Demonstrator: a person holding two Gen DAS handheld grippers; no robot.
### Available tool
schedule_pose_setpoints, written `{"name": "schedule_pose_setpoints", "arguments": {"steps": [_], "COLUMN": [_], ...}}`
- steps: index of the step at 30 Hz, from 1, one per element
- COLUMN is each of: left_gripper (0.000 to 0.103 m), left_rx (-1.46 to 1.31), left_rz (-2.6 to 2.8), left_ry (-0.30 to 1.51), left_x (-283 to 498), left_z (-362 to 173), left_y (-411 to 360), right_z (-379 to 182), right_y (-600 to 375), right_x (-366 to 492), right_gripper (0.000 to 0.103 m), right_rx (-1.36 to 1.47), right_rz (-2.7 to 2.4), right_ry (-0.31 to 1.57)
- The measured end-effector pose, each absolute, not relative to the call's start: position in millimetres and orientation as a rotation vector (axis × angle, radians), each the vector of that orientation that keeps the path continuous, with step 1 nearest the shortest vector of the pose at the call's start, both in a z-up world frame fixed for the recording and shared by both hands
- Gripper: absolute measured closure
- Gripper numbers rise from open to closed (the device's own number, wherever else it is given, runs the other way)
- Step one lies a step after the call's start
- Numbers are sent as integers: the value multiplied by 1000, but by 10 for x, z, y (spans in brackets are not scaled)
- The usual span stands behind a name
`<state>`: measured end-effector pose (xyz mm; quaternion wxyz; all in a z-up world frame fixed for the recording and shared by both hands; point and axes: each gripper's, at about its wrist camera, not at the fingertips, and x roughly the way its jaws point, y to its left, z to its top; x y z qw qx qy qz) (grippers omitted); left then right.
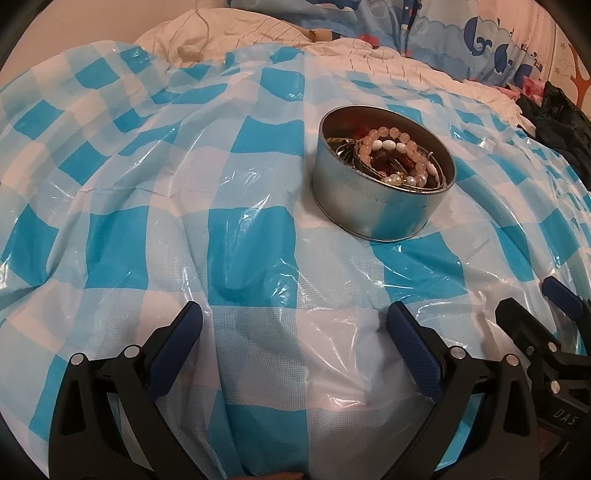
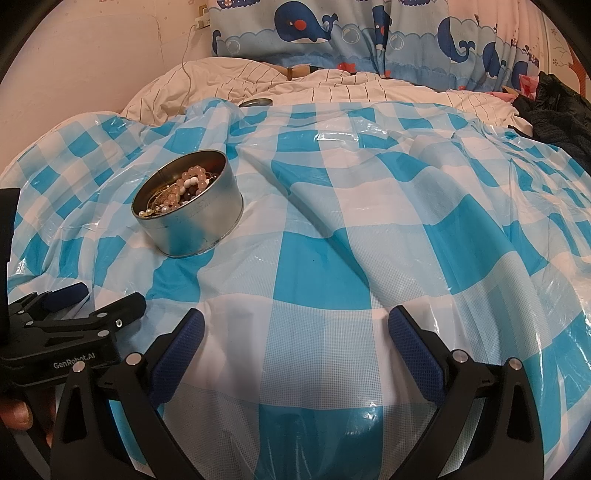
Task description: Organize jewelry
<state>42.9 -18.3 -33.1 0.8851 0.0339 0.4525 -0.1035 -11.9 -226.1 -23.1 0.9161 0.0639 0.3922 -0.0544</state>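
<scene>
Left wrist view: left tongs released and empty above the checked sheet.
Right tongs likewise spread wide, gripping nothing, beside the left pair. Ahead, between the two, a round tin stands upright on the sheet, holding a heap of jewelry topped by a pink bead bracelet. Whale curtain behind the bed.
</scene>
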Motion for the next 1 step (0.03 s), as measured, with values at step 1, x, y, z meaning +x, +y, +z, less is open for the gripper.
{"name": "schedule_pose_setpoints", "arguments": {"steps": [1], "left_gripper": [8], "left_rx": [70], "left_rz": [-216], "left_ry": [941], "left_x": [424], "left_z": [-331], "left_y": [-184], "right_z": [-232], "right_y": [-2264], "right_x": [-121], "right_gripper": [7], "right_rx": [132], "right_rz": [-112], "right_ry": [807]}}
